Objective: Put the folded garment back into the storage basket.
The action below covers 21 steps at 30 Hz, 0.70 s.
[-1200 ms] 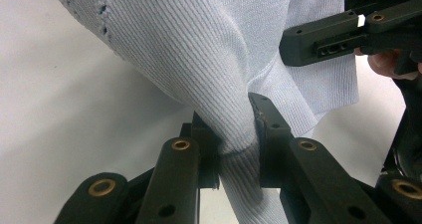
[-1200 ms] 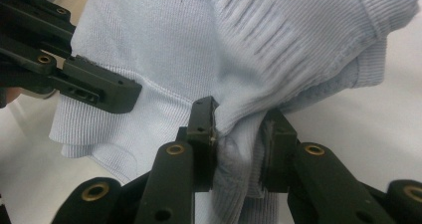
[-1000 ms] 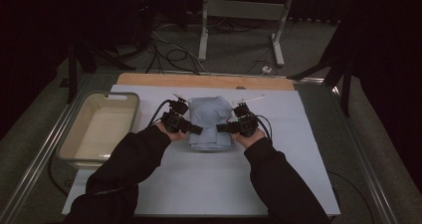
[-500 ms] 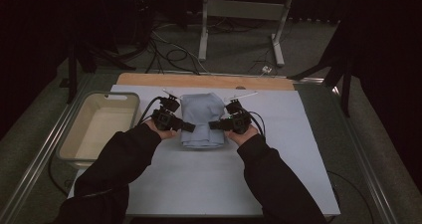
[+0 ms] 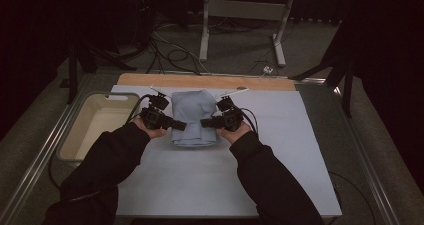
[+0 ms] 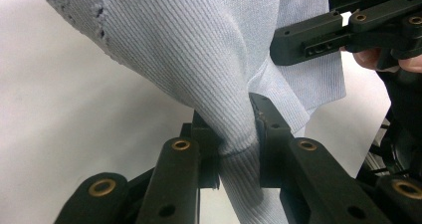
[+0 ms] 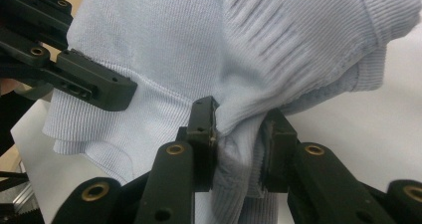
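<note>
Blue knit sweater folded mid-surface, right of cream bin. Left tongs clamp bunched fabric at one side; right tongs pinch opposite side.

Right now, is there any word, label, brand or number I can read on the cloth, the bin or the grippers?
None: no readable text on the light blue knitted cloth, the cream bin, the white mat, the left gripper or the right gripper.
</note>
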{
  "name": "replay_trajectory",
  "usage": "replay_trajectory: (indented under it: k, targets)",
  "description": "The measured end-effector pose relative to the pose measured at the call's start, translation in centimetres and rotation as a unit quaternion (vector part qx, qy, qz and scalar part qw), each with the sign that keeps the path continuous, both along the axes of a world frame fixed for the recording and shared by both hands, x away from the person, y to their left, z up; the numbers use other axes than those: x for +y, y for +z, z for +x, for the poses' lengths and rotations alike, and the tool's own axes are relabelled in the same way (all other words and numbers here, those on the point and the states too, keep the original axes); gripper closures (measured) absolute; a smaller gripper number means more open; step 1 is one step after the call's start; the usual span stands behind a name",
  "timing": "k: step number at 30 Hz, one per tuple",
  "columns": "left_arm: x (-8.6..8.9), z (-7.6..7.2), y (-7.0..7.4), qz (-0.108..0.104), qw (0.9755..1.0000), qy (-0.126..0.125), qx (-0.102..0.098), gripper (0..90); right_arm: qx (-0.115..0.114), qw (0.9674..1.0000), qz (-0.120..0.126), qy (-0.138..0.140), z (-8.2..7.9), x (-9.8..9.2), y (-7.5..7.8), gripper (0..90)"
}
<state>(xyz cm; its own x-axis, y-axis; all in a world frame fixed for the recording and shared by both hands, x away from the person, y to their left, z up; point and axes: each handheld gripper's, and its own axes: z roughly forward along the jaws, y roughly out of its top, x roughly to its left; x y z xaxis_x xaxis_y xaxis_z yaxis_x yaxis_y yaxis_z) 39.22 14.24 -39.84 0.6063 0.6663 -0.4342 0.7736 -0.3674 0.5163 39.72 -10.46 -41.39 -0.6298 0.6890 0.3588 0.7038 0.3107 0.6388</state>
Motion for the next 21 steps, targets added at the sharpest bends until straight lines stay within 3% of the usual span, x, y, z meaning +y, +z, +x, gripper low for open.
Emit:
replay_trajectory:
  k: [21]
  targets:
    - [3.3,-0.6,1.8,0.007,0.9999,0.006,-0.011,76.7,-0.008,0.9997,0.003,0.021,0.4,3.5,1.3,72.0]
